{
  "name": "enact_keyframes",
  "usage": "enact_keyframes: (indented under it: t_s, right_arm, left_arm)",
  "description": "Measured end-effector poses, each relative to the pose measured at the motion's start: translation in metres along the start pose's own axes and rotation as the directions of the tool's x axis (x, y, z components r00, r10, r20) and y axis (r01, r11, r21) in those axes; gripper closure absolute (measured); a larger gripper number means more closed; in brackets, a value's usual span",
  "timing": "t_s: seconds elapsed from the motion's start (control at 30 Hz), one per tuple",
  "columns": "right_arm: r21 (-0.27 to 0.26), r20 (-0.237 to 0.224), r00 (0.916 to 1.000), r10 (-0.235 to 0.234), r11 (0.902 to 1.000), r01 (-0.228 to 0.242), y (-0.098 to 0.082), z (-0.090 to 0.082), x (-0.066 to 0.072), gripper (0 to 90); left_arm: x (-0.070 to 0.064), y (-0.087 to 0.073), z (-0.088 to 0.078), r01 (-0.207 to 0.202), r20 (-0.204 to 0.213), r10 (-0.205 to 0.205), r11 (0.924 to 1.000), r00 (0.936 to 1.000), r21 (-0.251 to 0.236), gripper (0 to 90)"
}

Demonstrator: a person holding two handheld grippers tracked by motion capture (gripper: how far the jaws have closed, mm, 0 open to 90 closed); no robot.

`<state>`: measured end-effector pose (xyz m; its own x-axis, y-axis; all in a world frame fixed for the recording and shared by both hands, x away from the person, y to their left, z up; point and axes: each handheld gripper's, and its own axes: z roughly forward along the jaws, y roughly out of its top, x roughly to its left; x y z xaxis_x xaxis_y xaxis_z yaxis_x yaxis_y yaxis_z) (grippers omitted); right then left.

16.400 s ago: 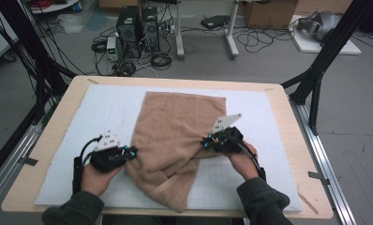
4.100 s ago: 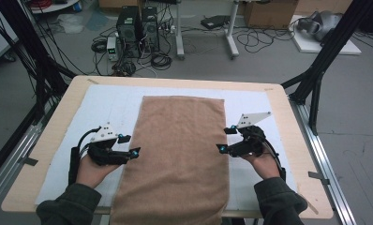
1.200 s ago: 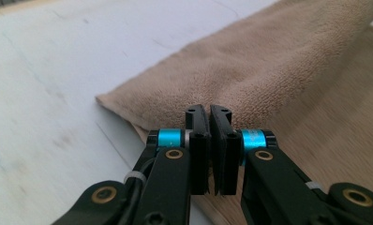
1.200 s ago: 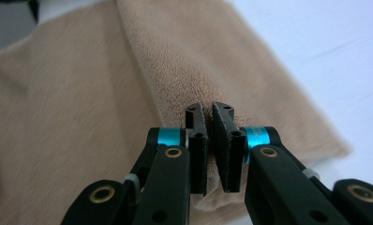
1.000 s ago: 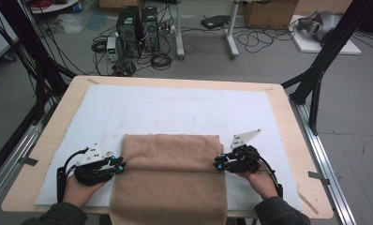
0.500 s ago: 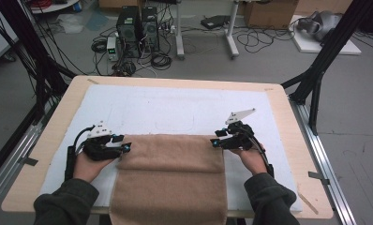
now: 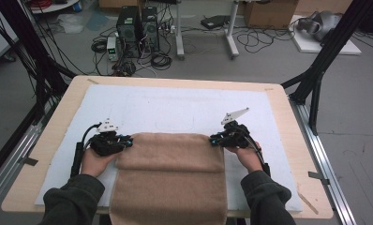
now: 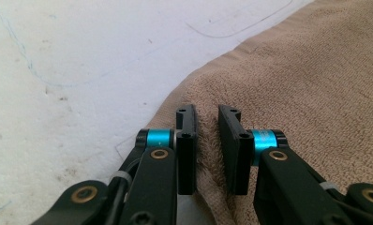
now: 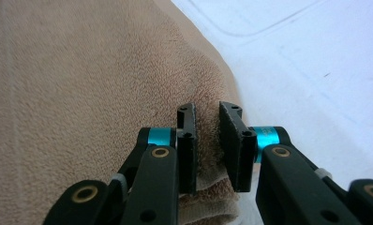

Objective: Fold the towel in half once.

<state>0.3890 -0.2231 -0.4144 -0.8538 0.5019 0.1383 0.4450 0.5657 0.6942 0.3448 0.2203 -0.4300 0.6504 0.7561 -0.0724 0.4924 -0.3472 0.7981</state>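
The counter (image 7: 287,117) is a pale wooden slab with rounded corners, covered almost wholly by a flat white mat (image 7: 175,108) that bears faint pen outlines. On the mat's near half lies the towel (image 7: 170,183), tan terry cloth with a nubby pile, folded into a rectangle whose far part lies doubled and whose near end droops over the counter's edge. The left tongs (image 8: 207,147), black with blue collars, have just been closing and pinch the fold's far left corner. The right tongs (image 9: 207,145) have likewise been closing and clamp the far right corner, with plush cloth bunched between the flat black plates.
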Motion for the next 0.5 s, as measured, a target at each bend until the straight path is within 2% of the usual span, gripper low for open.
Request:
enact_keyframes:
  t_s: [0.17,0.23,0.27,0.33,0.43,0.5]
  right_arm:
    - [-0.044,-0.001,0.9996,0.027,0.9987,-0.027,0.004,-0.009,-0.003,77.8]
    - [-0.032,-0.005,0.9996,0.027,0.9991,-0.027,0.005,-0.007,-0.004,78.2]
    - [-0.018,0.001,0.9997,0.023,0.9996,-0.023,0.005,-0.005,-0.004,78.6]
    - [-0.026,-0.016,0.9997,0.020,0.9995,-0.020,0.005,-0.004,-0.003,80.2]
    - [-0.050,-0.014,0.9999,0.004,0.9987,-0.005,0.007,-0.011,0.000,80.1]
    - [-0.070,-0.019,0.9998,0.002,0.9975,-0.003,0.008,-0.017,0.001,80.2]
  left_arm:
    - [0.000,0.005,-0.003,0.005,-0.004,-0.005,0.9997,1.0000,-0.024,74.9]
    - [0.000,0.004,0.001,0.014,-0.005,-0.014,0.9999,0.9999,0.006,68.4]
    - [0.001,0.003,0.002,0.009,-0.006,-0.009,0.9999,0.9999,0.014,68.9]
    - [0.000,0.004,0.000,0.000,-0.008,0.000,1.0000,1.0000,0.004,76.0]
    - [-0.002,0.006,-0.008,-0.004,-0.013,0.003,0.9989,0.9999,-0.046,79.3]
    - [-0.003,0.008,-0.014,-0.008,-0.005,0.008,0.9980,1.0000,-0.063,82.0]
